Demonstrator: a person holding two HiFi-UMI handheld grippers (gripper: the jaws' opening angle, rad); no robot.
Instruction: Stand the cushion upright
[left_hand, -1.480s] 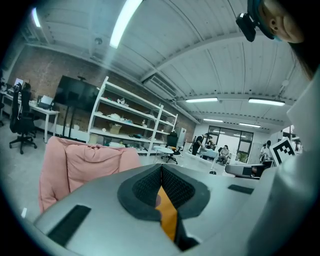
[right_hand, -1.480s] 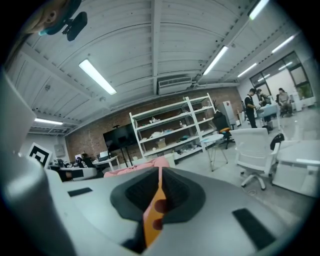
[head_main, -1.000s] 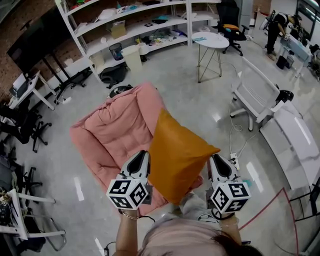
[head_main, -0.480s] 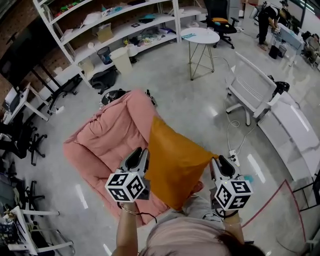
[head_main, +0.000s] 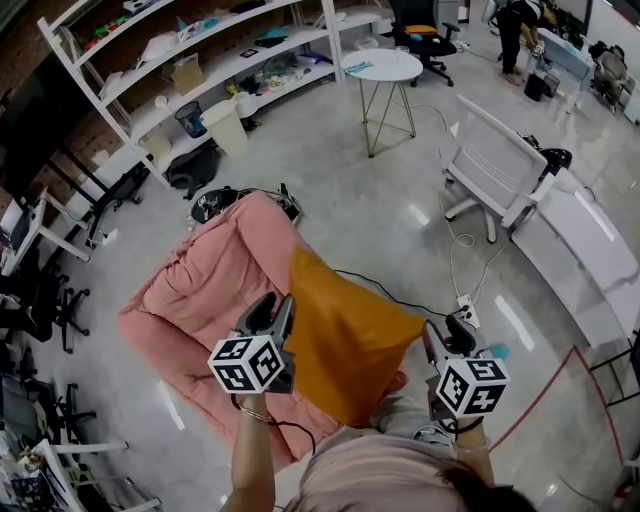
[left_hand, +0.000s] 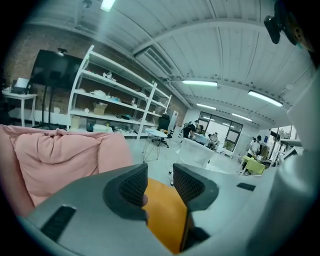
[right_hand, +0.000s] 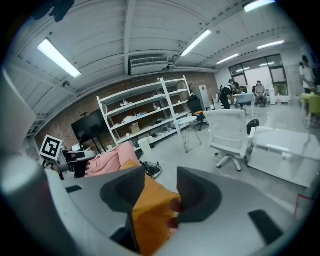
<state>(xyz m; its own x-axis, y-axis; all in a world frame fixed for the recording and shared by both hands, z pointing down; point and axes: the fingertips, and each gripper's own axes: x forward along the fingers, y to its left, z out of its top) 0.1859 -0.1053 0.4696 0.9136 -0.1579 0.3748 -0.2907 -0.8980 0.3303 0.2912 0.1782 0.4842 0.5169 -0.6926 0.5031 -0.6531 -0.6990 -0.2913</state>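
Orange cushion (head_main: 345, 345) sits mid-frame in the head view, its far corner at 11 o'clock lying against the pink lounger (head_main: 200, 290). It looks tilted rather than fully upright.

Left gripper (head_main: 272, 310) is at the cushion's 9 o'clock edge. Its jaws are part open and opening, with the orange edge between them and daylight between the pads, so no real pinch.

Right gripper (head_main: 455, 332) is at the 3 o'clock corner. Its jaws are about half open and opening, with the corner fabric lying loose between them.

Risks, as judged:
- With both grips letting go together, the cushion rests only on soft, sloped padding; it may slump flat or slide toward 6 o'clock, off the lounger's front edge
- Fabric may snag on a ribbed pad as a gripper backs out and drag the cushion over
- An uneven release could twist it sideways

Count: cushion 1, lounger 1, grippers 2
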